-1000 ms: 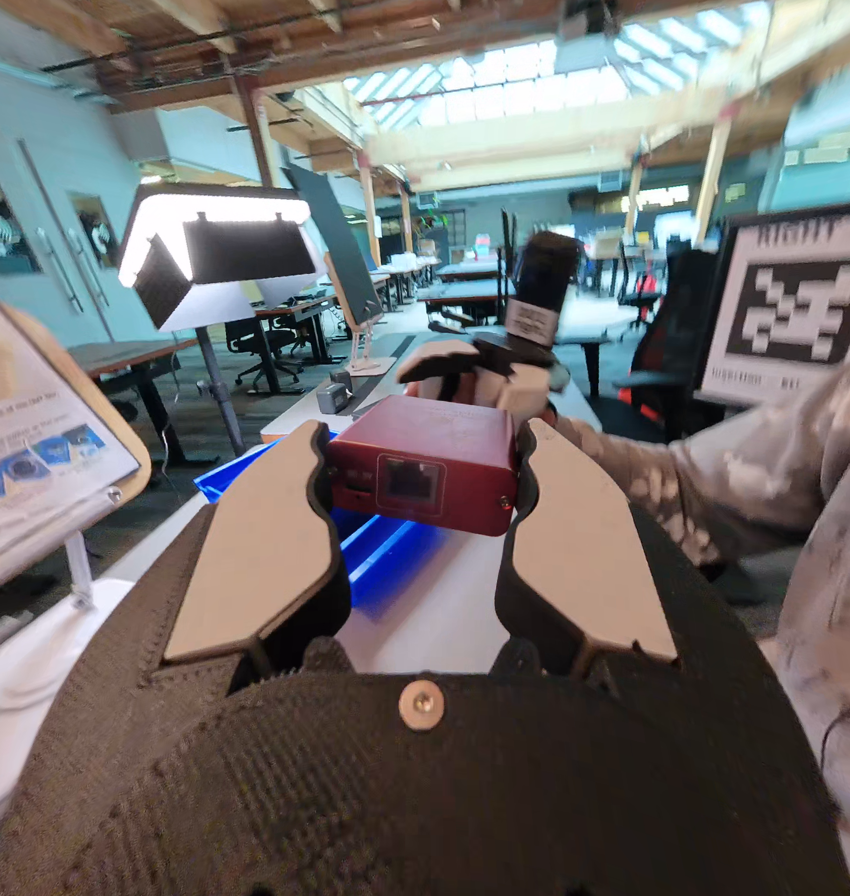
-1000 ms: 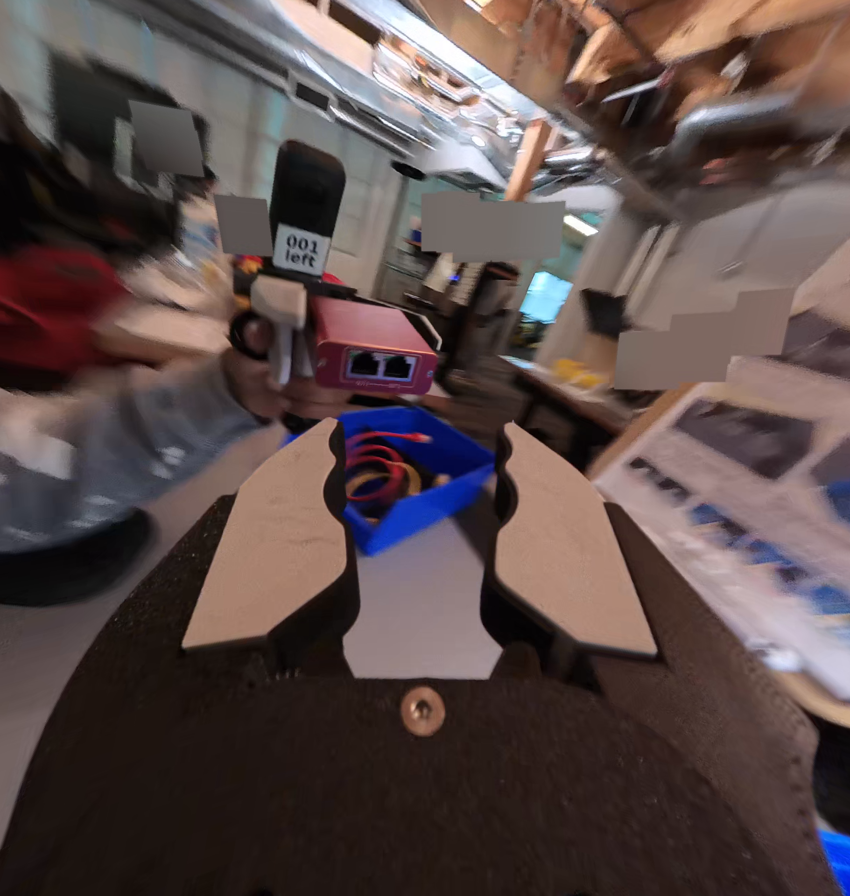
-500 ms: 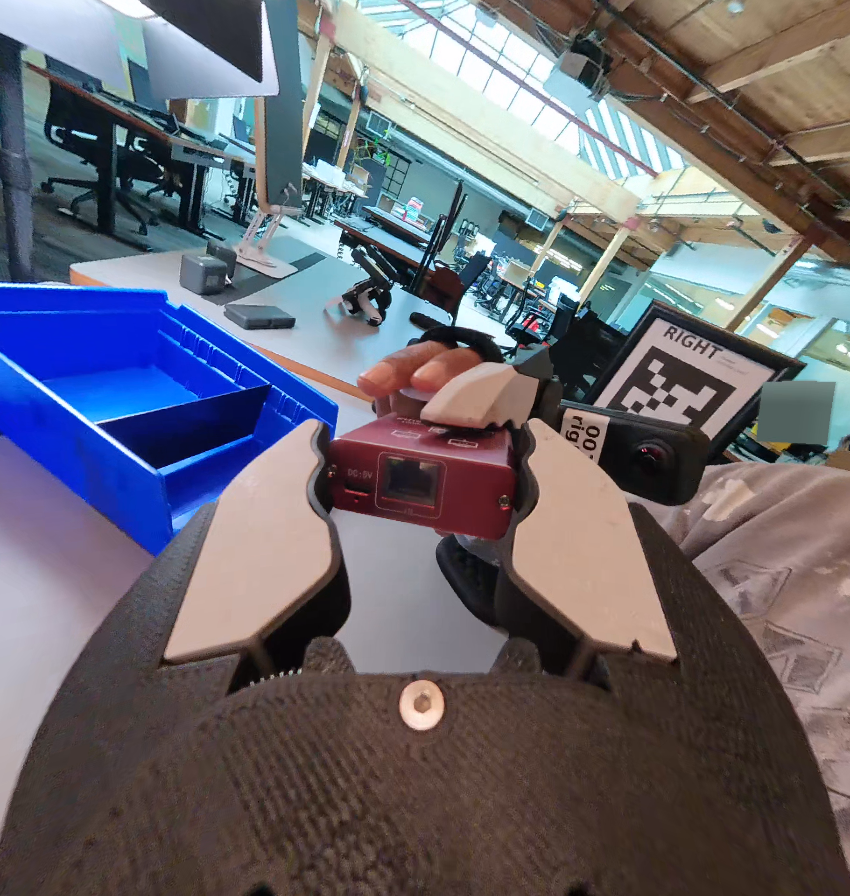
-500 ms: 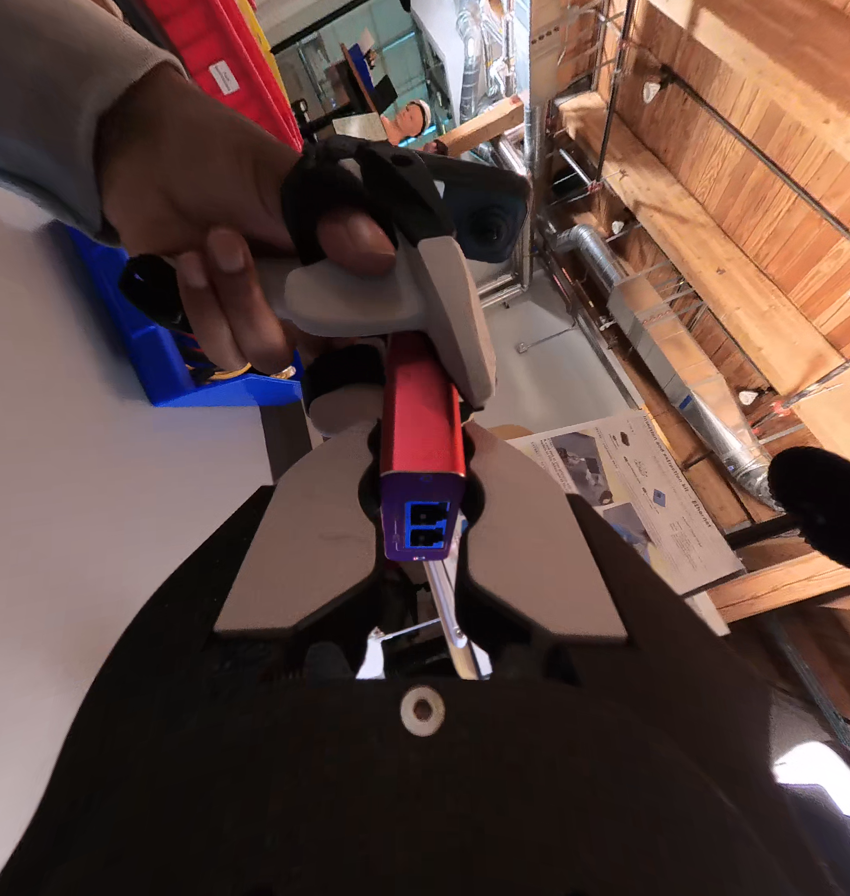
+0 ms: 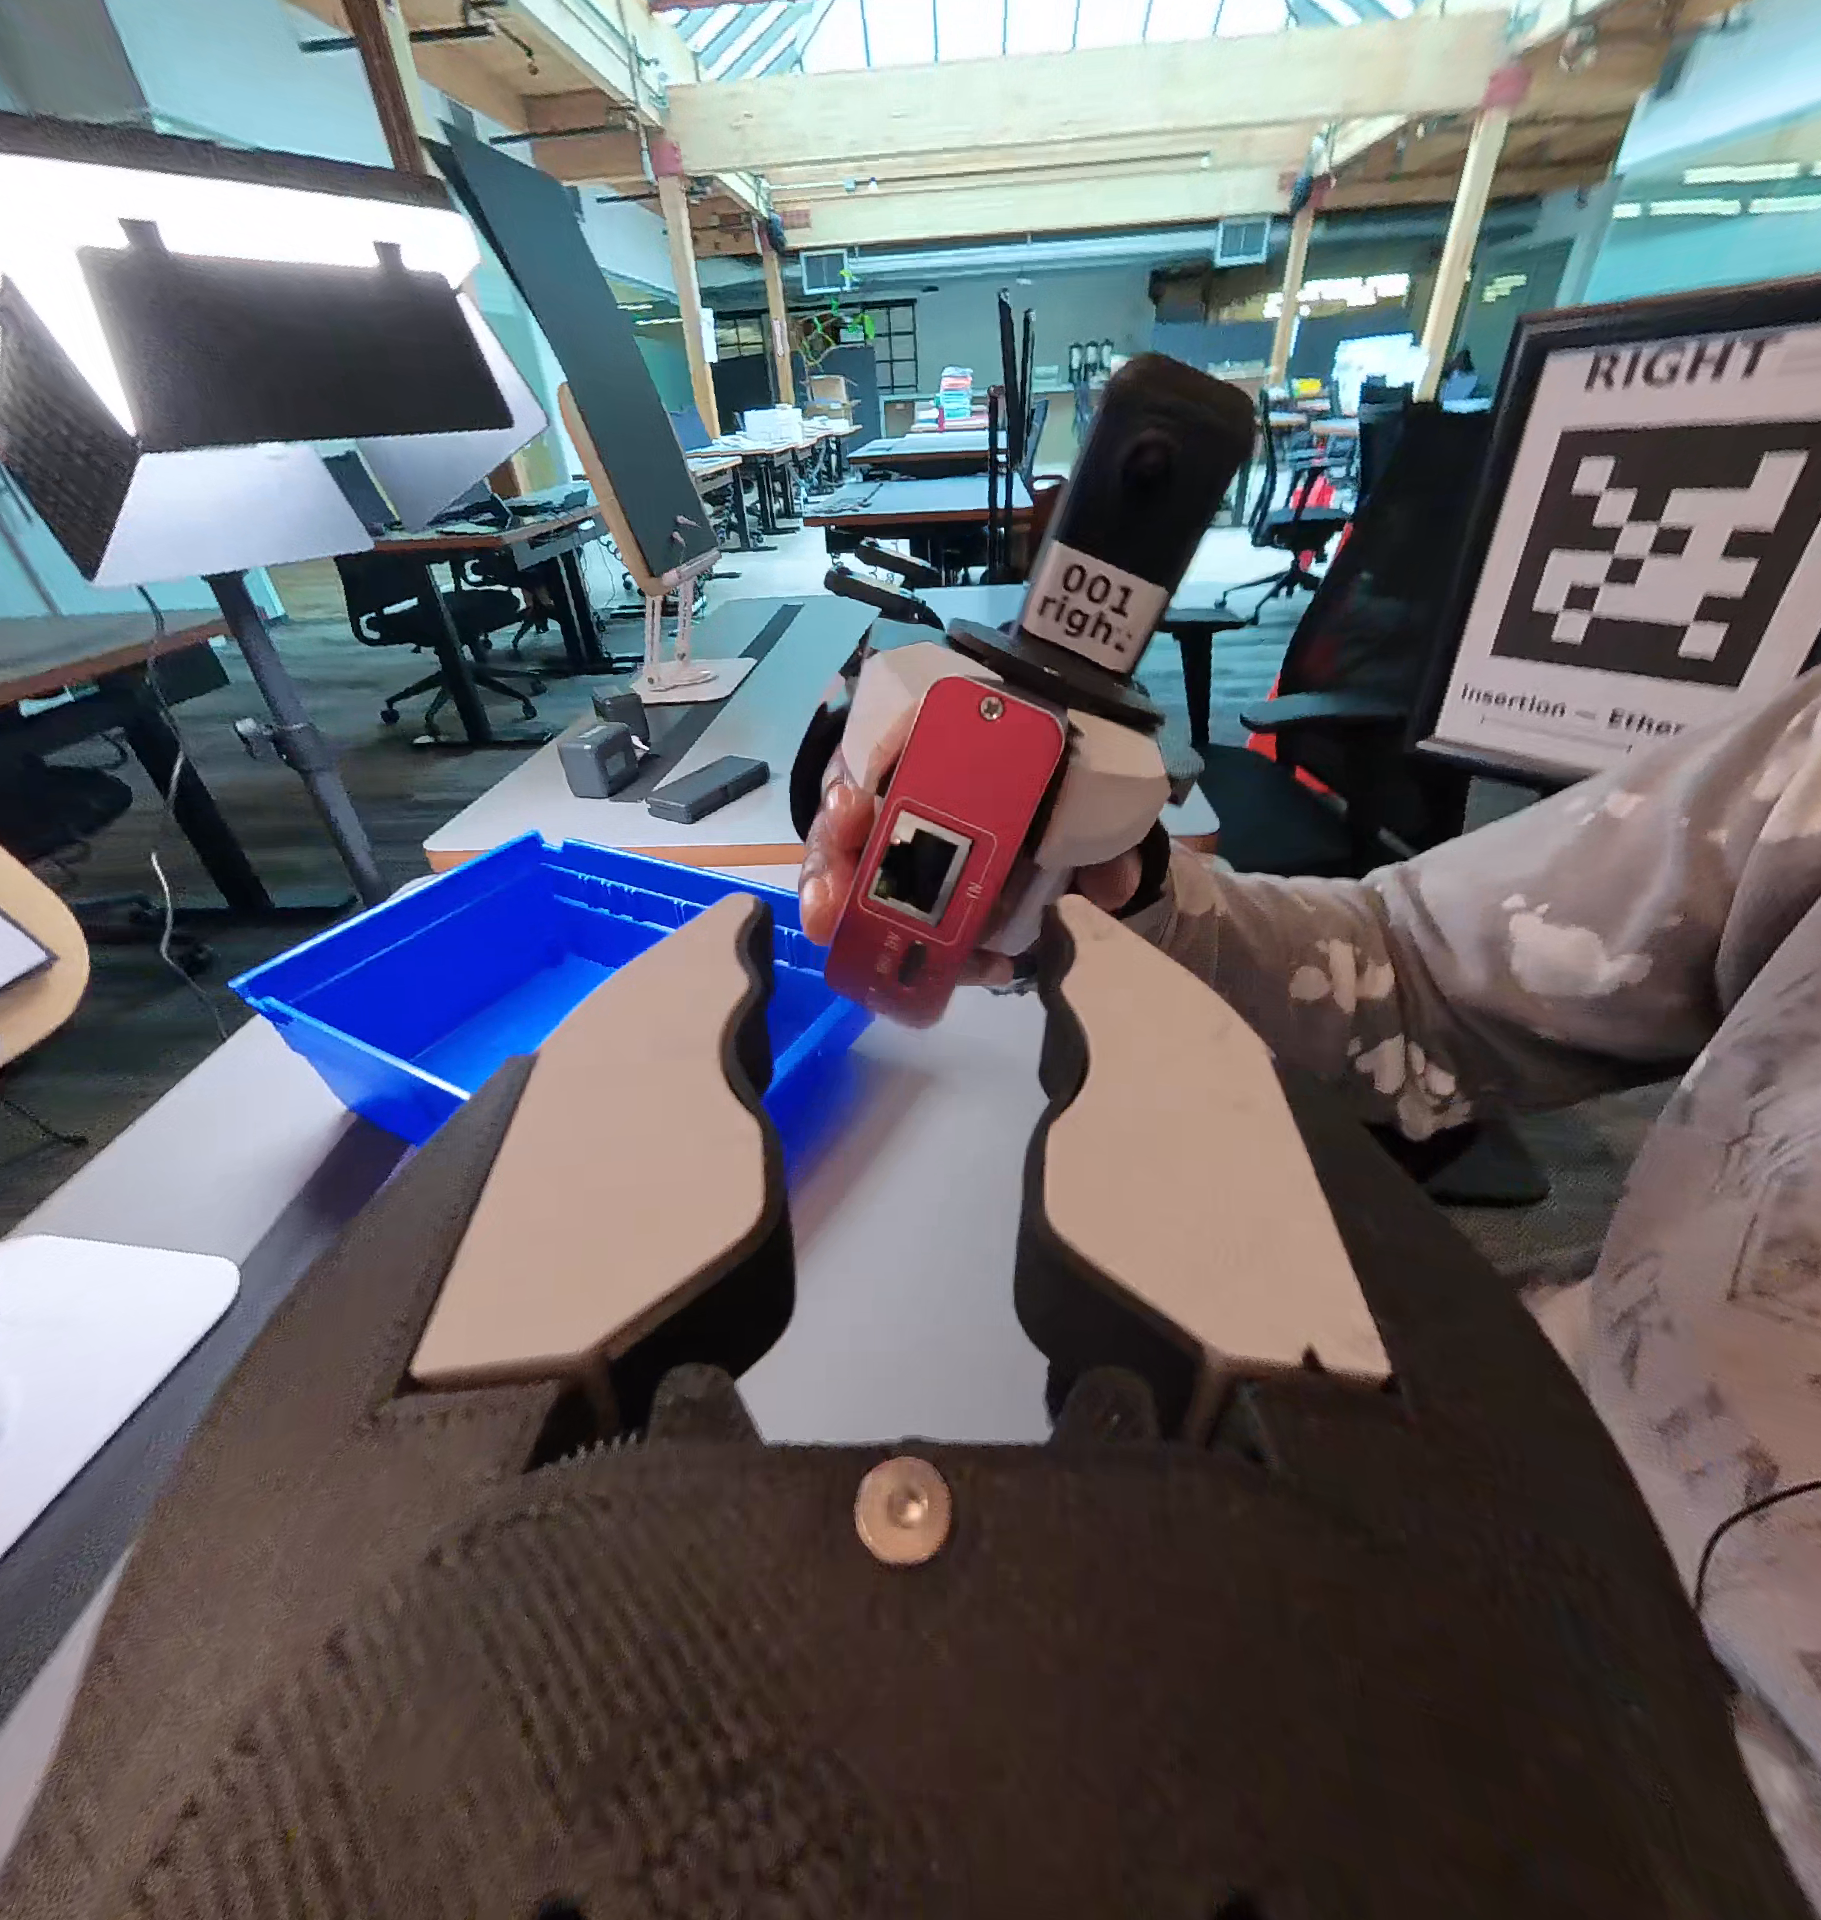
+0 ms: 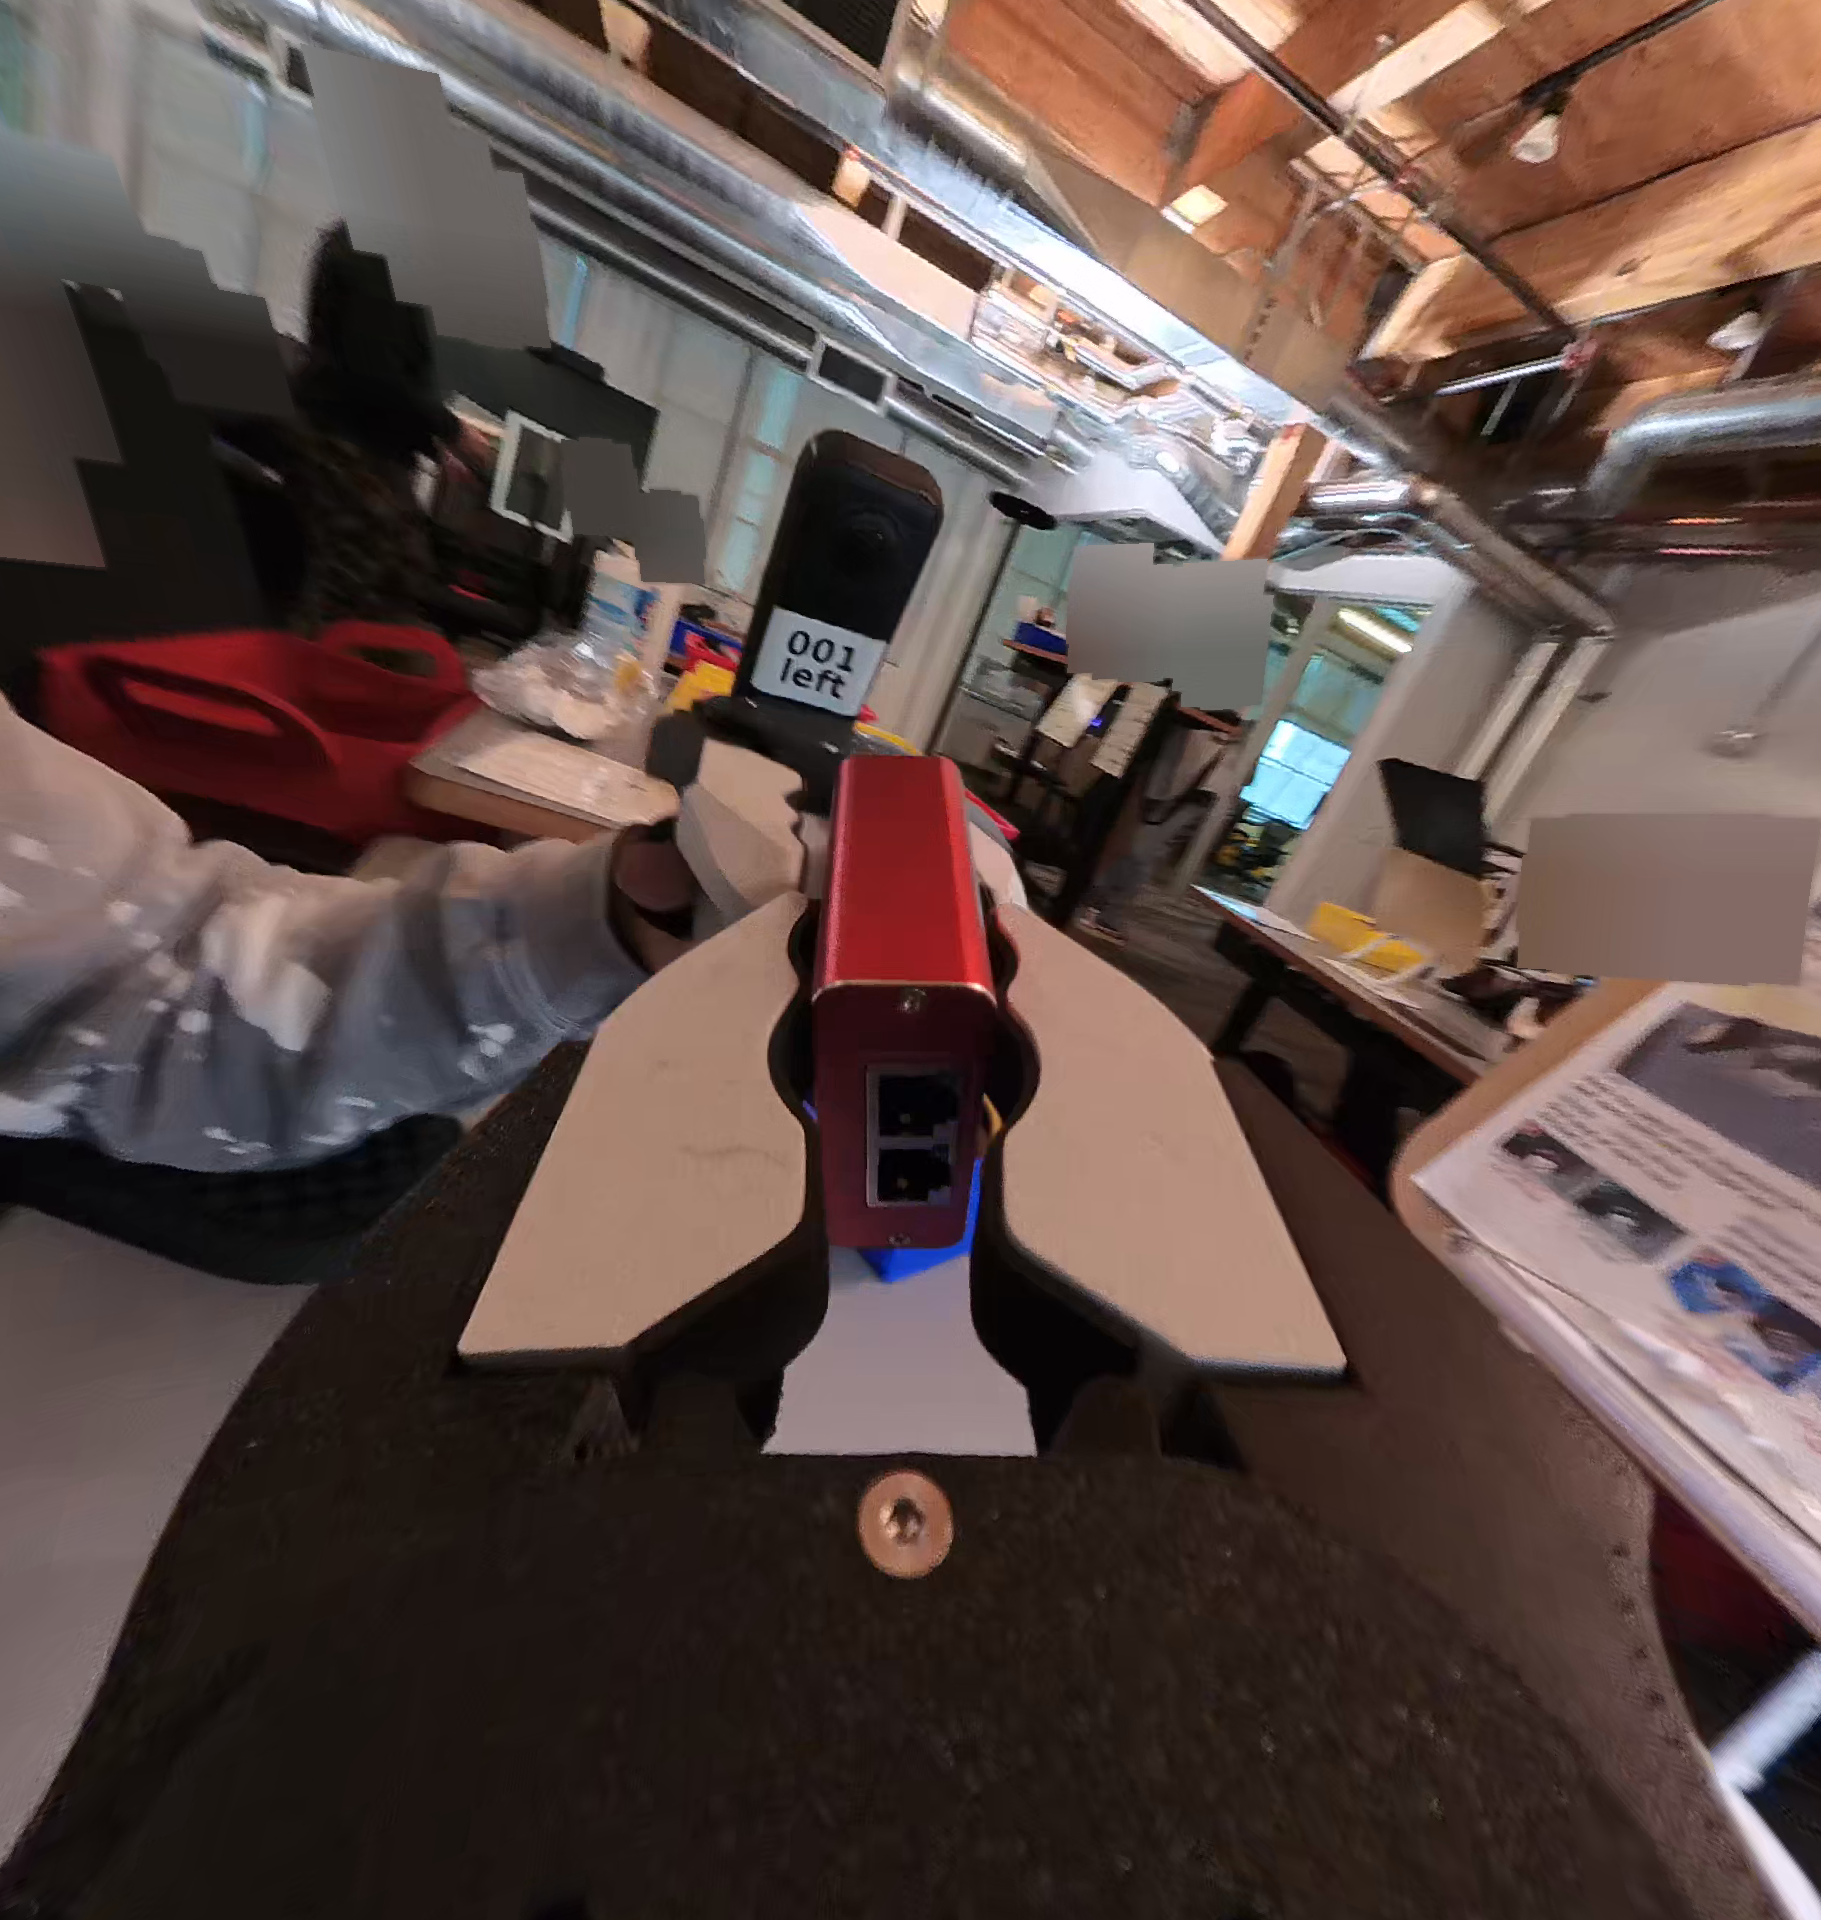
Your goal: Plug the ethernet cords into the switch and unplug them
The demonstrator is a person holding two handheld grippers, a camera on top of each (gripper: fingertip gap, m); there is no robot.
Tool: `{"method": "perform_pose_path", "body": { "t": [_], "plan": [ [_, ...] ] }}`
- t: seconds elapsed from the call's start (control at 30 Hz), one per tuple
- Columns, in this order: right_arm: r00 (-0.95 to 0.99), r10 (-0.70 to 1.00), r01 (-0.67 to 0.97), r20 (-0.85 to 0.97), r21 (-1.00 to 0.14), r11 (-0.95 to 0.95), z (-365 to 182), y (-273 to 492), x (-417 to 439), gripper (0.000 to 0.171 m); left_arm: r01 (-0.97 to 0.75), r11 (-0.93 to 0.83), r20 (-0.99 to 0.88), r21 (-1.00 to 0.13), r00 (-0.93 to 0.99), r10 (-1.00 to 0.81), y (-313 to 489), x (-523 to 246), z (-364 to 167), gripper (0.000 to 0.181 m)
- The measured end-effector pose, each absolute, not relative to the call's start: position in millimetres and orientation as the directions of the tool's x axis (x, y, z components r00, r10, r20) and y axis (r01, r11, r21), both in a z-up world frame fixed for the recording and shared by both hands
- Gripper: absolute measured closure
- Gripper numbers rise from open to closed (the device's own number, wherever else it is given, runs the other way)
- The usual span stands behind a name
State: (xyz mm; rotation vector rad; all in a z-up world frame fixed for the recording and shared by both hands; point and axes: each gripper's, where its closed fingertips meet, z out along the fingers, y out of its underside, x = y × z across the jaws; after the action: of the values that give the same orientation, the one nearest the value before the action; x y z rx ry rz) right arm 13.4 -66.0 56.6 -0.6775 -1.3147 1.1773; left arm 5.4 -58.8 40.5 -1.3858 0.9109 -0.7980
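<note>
The red ethernet switch is clamped on edge between the fingers of my right gripper, with its two stacked ports facing the right wrist camera. In the left wrist view the switch shows its single-port end, held up by the right gripper's white fingers and a hand. My left gripper is open and empty, its tips just short of the switch. A blue bin stands on the white table behind. The cords are hidden except a yellow sliver behind the switch.
A framed black-and-white marker board stands at the right. A lit panel on a stand is off the table's left. A printed sheet on a wooden board and a red bag flank the right wrist view.
The switch has passed from my left gripper to my right. The left opened and drew back from it; the right, open a second ago, closed on it and turned upright.
</note>
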Motion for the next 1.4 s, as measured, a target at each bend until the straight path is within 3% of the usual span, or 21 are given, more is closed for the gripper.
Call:
{"method": "perform_pose_path", "body": {
  "t": [0.13, 0.5, 0.8, 0.97, 1.2, 1.4],
  "plan": [
    [-0.212, 0.927, -0.272, 0.309, -0.930, 0.248, 58, -74, 12, 0.143, -0.119, 0.155, -0.192, -0.981, 0.428, -0.883, -66, 12, 38, 0.153],
    [-0.228, 0.913, -0.115, 0.339, -0.940, 0.321, 40, -69, 7, 0.139, -0.123, 0.172, -0.208, -0.977, 0.420, -0.883, -68, 7, 43, 0.153],
    [-0.213, 0.919, -0.114, 0.331, -0.943, 0.313, 41, -67, 8, 0.143, -0.138, 0.162, -0.207, -0.977, 0.426, -0.881, -64, 9, 38, 0.153],
    [-0.184, 0.921, -0.149, 0.344, -0.936, 0.319, 49, -67, 11, 0.143, -0.061, 0.190, -0.196, -0.980, 0.468, -0.862, -70, -9, 59, 0.147],
    [-0.078, 0.928, -0.151, 0.364, -0.925, 0.350, 63, -43, 31, 0.143, -0.102, 0.134, -0.158, -0.986, 0.835, -0.527, -47, -150, 88, 0.143],
    [-0.055, 0.941, -0.164, 0.335, -0.932, 0.322, 64, -33, 32, 0.143, -0.247, -0.229, -0.240, -0.942, 0.969, -0.057, -6, -319, 38, 0.146]
  ]
}}
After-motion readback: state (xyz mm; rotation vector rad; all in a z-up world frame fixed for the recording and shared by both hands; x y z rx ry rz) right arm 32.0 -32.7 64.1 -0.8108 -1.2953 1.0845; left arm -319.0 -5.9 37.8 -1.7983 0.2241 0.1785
